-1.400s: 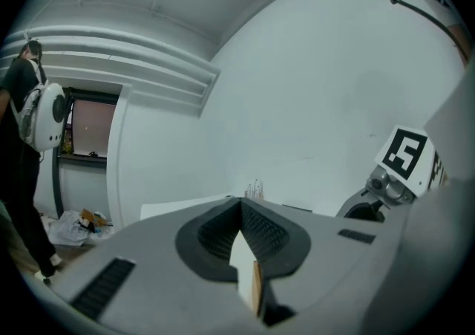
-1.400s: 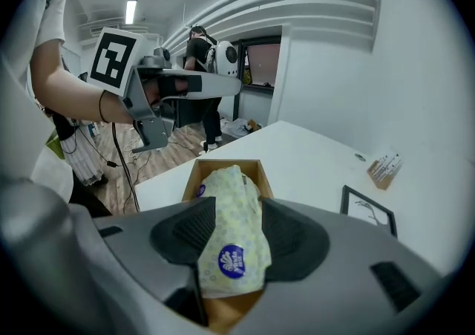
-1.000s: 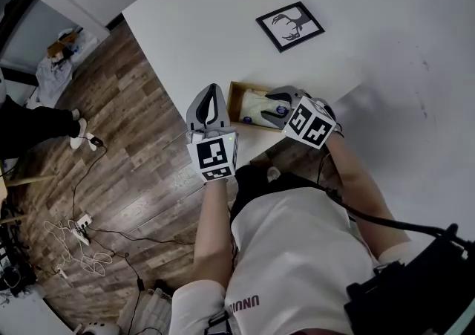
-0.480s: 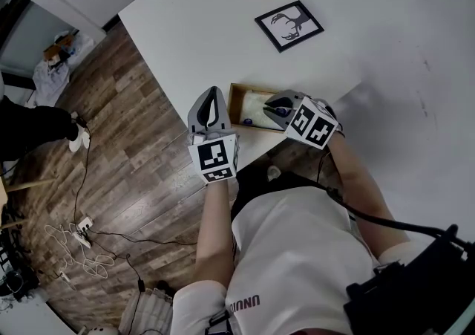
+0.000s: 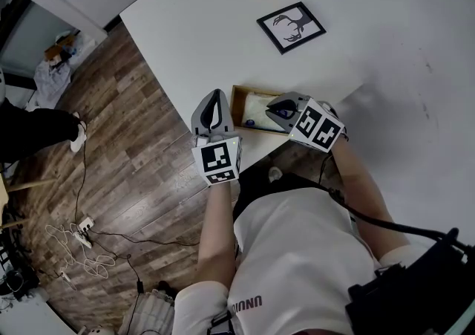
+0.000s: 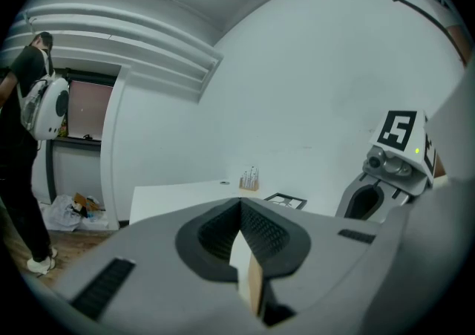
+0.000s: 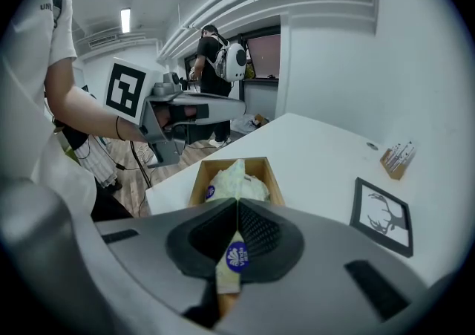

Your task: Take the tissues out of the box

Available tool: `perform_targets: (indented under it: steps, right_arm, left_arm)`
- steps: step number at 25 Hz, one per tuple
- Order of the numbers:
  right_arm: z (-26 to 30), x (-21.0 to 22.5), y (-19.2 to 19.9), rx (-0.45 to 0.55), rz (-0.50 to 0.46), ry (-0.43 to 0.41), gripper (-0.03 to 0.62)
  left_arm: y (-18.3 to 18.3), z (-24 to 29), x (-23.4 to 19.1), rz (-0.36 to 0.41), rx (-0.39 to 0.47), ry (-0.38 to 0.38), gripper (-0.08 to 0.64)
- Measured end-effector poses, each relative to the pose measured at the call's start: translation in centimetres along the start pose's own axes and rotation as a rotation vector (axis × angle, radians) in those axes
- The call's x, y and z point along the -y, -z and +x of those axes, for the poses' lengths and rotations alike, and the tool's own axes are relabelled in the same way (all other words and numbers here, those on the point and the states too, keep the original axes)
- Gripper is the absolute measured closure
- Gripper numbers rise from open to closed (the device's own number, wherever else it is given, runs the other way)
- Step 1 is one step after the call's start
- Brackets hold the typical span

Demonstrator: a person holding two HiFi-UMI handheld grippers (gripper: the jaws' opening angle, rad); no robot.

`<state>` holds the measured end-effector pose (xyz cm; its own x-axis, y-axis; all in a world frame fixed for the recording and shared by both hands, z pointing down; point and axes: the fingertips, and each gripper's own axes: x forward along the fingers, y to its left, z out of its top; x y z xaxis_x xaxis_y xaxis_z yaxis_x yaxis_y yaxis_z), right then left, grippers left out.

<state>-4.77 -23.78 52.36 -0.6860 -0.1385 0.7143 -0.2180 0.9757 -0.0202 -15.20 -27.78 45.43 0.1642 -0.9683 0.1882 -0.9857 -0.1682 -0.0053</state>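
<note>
Right gripper view: right tool (image 7: 237, 211) angled down over box (image 7: 199, 177), jaws just closed on tissue pack (image 7: 234, 258).

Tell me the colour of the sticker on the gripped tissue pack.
Blue sticker; right gripper view.

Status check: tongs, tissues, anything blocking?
Left tongs shut on box wall. Right tongs just closed on tissue pack, not yet out. More tissues in box. Nothing in the way.
</note>
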Motion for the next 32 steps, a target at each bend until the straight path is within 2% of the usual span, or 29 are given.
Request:
perform_targets:
  steps: [15,32]
  right_arm:
    - [-1.6,0.0,-2.2,0.032,-0.018,0.002,0.571]
    - [-4.6,-0.4,-5.4,0.073,-0.085,0.088,0.572]
  left_arm:
    - [-0.4,-0.2,0.0,0.002,0.004,-0.01,0.549]
    - [-2.2,-2.2,-1.0,-0.01,0.059,-0.047,0.549]
